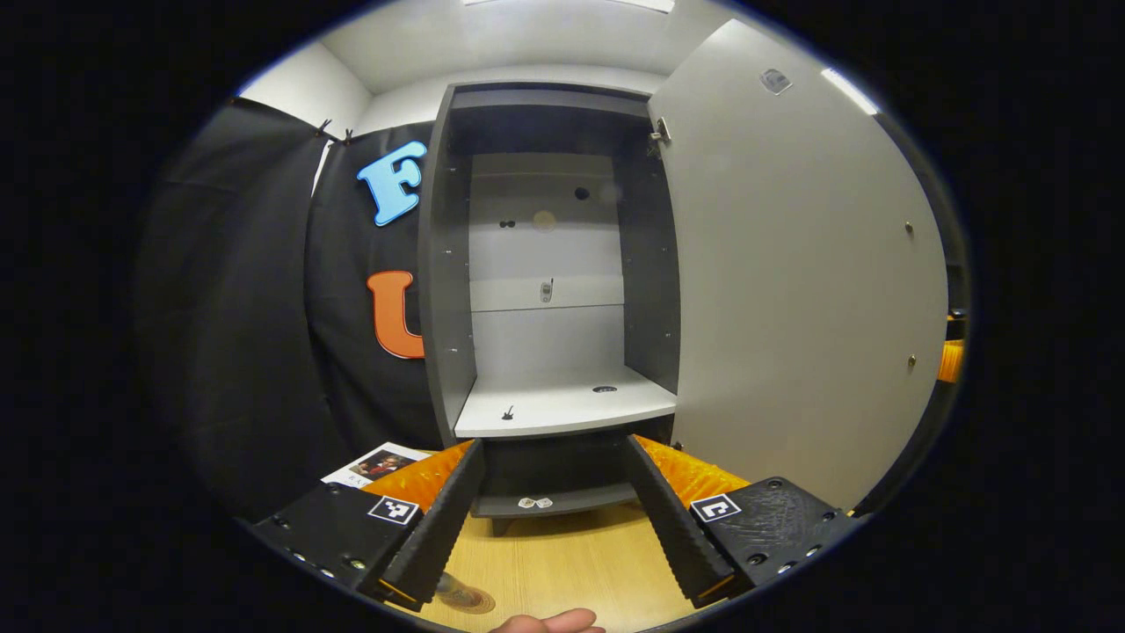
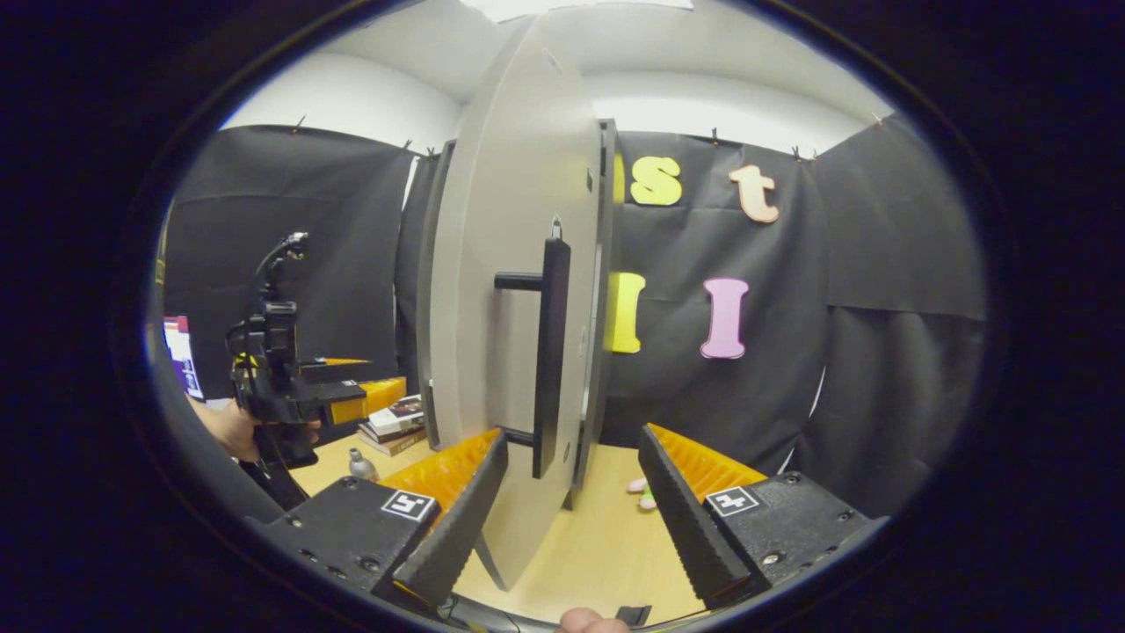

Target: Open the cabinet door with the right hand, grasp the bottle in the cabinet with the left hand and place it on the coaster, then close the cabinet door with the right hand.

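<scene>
The grey cabinet (image 1: 444, 264) stands open, its white shelf (image 1: 562, 409) bare. Its door (image 1: 791, 290) is swung out to the right. My left gripper (image 1: 554, 527) is open in front of the shelf, nothing between its fingers. A round brown coaster (image 1: 466, 601) lies on the table by its left finger, partly hidden. In the right gripper view a small clear bottle (image 2: 356, 464) stands on the table below the left gripper (image 2: 373, 382). The door (image 2: 510, 290) is seen almost edge-on with its black bar handle (image 2: 549, 352). My right gripper (image 2: 571, 527) is open just short of the handle's lower end.
A stack of books (image 2: 395, 420) lies on the wooden table (image 2: 606, 545) left of the cabinet, its top book (image 1: 378, 463) beside my left finger. Small pink and green items (image 2: 642, 492) lie behind the door. A hand (image 2: 224, 431) holds the left gripper.
</scene>
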The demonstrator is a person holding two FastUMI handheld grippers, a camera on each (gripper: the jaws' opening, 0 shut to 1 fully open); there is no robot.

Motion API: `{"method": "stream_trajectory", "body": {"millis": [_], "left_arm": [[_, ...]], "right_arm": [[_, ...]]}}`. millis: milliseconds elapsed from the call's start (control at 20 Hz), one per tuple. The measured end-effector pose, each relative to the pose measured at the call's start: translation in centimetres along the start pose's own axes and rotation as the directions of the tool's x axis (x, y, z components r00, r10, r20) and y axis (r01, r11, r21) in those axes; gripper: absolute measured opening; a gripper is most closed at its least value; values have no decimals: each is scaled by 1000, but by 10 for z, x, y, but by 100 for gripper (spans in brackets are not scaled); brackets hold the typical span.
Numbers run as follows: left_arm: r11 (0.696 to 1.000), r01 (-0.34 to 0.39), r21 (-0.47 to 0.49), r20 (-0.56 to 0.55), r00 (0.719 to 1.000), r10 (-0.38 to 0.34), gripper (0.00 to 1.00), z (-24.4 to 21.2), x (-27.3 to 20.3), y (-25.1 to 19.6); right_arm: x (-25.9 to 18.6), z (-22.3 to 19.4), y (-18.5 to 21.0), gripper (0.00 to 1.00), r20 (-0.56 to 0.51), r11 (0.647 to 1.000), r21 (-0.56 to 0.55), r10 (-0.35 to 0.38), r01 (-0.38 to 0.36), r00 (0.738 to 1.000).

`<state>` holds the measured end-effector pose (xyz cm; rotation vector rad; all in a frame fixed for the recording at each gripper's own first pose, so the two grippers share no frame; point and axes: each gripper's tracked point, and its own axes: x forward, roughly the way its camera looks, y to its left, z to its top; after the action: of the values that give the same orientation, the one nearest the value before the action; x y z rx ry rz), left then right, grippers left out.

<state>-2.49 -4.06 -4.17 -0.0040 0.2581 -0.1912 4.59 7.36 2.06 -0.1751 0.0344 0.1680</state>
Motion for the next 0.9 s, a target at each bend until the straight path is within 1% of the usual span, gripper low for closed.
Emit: {"method": "stream_trajectory", "body": {"millis": [50,100,200,450,550,800,900], "left_arm": [[1000,-1,-1,-1,1000,1,96,-1,0,0],[1000,-3,-3,-4,1000,3,96,-3,0,1],[1000,-14,-9,-8,1000,14,96,-6,-1,5],[997,-71,-30,-35,997,70,96,-17,-11,24],[995,-87,-42,-48,995,85,96,-19,-15,29],[990,-131,-56,-64,990,127,96,-26,-19,43],[989,-132,-73,-67,990,127,96,-26,-19,43]], "right_arm": [[2,2,7,92,-1,1000,-7,12,-12,1000],[3,3,14,97,-3,1000,-9,25,-25,1000],[8,3,20,97,-6,999,-15,47,-47,999],[19,9,31,96,-12,993,-63,103,-103,995],[23,10,38,97,-13,989,-64,131,-132,991],[35,15,47,97,-5,983,-59,173,-173,985],[36,16,54,97,-8,978,-73,193,-193,981]]}}
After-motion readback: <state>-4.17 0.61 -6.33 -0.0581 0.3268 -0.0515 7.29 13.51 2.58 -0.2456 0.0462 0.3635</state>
